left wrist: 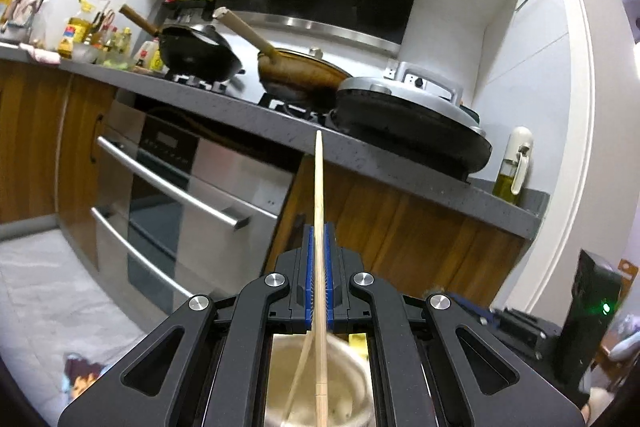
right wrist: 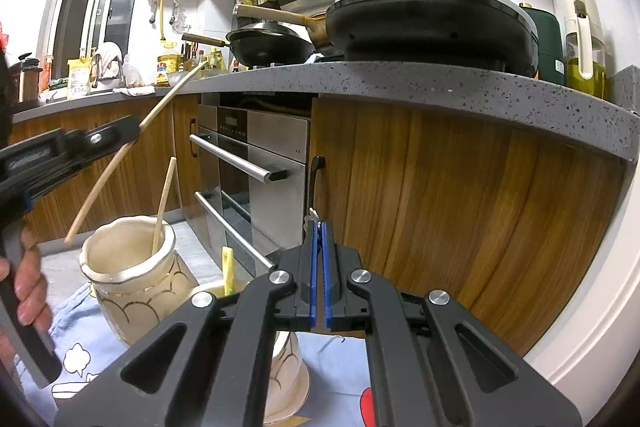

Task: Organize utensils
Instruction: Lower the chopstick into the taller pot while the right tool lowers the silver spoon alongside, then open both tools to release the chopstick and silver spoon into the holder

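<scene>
My left gripper [left wrist: 319, 229] is shut on a pale wooden chopstick [left wrist: 319, 179], which runs upright between the blue pads. In the right wrist view the same gripper [right wrist: 136, 131] comes in from the left, held by a hand [right wrist: 28, 283], with the chopstick [right wrist: 104, 183] slanting above a cream scalloped holder [right wrist: 128, 291]. One chopstick [right wrist: 164, 203] stands inside that holder. A second cream holder [right wrist: 288, 367] sits nearer, partly hidden, with a yellow utensil [right wrist: 227, 267] in it. My right gripper [right wrist: 319, 227] is shut with nothing clearly held.
The holders stand on a light blue cartoon-print cloth [right wrist: 80, 347]. Ahead are wooden cabinets [right wrist: 460, 207], a steel oven with bar handles [right wrist: 240, 163], and a grey counter edge [right wrist: 400, 79] carrying pans and an electric griddle [right wrist: 432, 23]. An oil bottle [right wrist: 584, 55] stands at the right.
</scene>
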A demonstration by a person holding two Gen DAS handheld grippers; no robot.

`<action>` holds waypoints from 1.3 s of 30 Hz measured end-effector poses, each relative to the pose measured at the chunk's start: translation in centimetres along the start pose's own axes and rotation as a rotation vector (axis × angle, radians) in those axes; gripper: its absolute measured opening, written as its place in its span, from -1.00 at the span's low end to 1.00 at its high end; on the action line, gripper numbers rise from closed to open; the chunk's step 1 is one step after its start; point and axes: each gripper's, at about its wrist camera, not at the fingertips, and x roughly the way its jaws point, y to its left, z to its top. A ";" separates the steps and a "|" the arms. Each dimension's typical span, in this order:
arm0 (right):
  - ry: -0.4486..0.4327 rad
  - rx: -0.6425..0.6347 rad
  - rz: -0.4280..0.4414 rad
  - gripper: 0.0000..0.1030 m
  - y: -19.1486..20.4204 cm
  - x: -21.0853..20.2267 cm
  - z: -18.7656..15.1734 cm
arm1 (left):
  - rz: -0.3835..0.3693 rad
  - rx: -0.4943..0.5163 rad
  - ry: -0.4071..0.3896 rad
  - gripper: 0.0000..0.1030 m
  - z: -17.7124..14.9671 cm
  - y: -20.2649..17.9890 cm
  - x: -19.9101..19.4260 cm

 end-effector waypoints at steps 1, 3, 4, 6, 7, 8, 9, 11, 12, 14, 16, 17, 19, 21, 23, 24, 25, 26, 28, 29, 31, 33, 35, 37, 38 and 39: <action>-0.001 0.000 0.002 -0.97 0.0 0.0 0.0 | -0.001 0.003 -0.001 -0.90 0.0 -0.1 0.4; -0.002 -0.002 0.004 -0.97 0.1 0.0 -0.1 | -0.004 -0.004 -0.002 -0.90 -0.2 -0.1 1.2; -0.003 -0.002 0.005 -0.97 0.1 0.0 -0.1 | -0.002 -0.004 -0.004 -0.90 -0.4 -0.1 1.5; -0.004 0.000 0.007 -0.97 0.1 0.1 -0.2 | 0.018 0.008 -0.005 -0.90 -0.9 -0.1 1.9; -0.004 0.001 0.009 -0.97 0.0 0.0 -0.2 | 0.029 0.017 -0.006 -0.90 -1.2 -0.1 2.0; -0.004 0.001 0.010 -0.97 0.0 0.0 -0.3 | 0.037 0.025 -0.008 -0.90 -1.5 -0.1 1.9; -0.005 0.001 0.010 -0.97 0.0 0.0 -0.3 | 0.040 0.032 -0.009 -0.90 -1.8 -0.2 1.8; -0.007 0.002 0.012 -0.96 0.0 0.0 -0.3 | 0.046 0.059 -0.005 -0.90 -2.2 -0.4 1.2; -0.008 0.001 0.013 -0.97 0.0 0.0 -0.4 | 0.049 0.078 -0.001 -0.90 -2.4 -0.6 0.9; -0.006 -0.001 0.014 -0.96 0.0 0.0 -0.4 | 0.062 0.123 0.011 -0.90 -2.9 -1.0 0.3; -0.002 0.002 0.017 -0.96 0.0 -0.1 -0.4 | 0.070 0.161 0.026 -0.90 -3.2 -1.3 -0.4; -0.001 0.002 0.017 -0.96 0.0 -0.1 -0.4 | 0.076 0.177 0.034 -0.90 -3.4 -1.4 -0.8; 0.000 0.001 0.017 -0.96 0.1 -0.1 -0.4 | 0.087 0.193 0.053 -0.90 -3.6 -1.4 -1.5; 0.005 0.002 0.015 -0.96 0.1 0.0 -0.5 | 0.094 0.197 0.077 -0.90 -3.9 -1.2 -2.0; 0.011 0.004 0.014 -0.96 0.0 0.1 -0.5 | 0.101 0.204 0.111 -0.90 -4.1 -1.2 -2.3; 0.013 0.006 0.012 -0.96 0.0 0.2 -0.5 | 0.104 0.205 0.118 -0.90 -4.2 -1.1 -2.4; 0.015 0.008 0.010 -0.96 0.0 0.3 -0.5 | 0.114 0.211 0.130 -0.90 -4.3 -1.1 -2.4; 0.018 0.012 0.010 -0.96 0.0 0.4 -0.4 | 0.118 0.214 0.141 -0.90 -4.4 -1.1 -2.4; 0.025 0.025 0.012 -0.96 -0.2 0.6 -0.3 | 0.122 0.213 0.155 -0.90 -4.5 -0.9 -2.5; 0.028 0.031 0.014 -0.96 -0.3 0.7 -0.3 | 0.128 0.215 0.163 -0.90 -4.5 -0.9 -2.5; 0.034 0.036 0.016 -0.96 -0.4 0.8 -0.2 | 0.134 0.213 0.174 -0.90 -4.6 -0.8 -2.5; 0.039 0.042 0.018 -0.96 -0.5 0.8 -0.2 | 0.142 0.210 0.185 -0.90 -4.6 -0.7 -2.5; 0.039 0.041 0.025 -0.96 -0.4 0.8 -0.1 | 0.143 0.211 0.182 -0.86 -4.6 -0.7 -2.9; 0.041 0.035 0.030 -0.92 -0.4 0.7 -0.1 | 0.145 0.212 0.179 -0.76 -4.5 -0.9 -3.3; 0.043 0.035 0.032 -0.85 -0.3 0.7 0.0 | 0.152 0.214 0.180 -0.71 -4.5 -0.9 -3.6; 0.042 0.039 0.036 -0.61 -0.3 0.5 0.0 | 0.158 0.215 0.184 -0.67 -4.4 -1.0 -3.7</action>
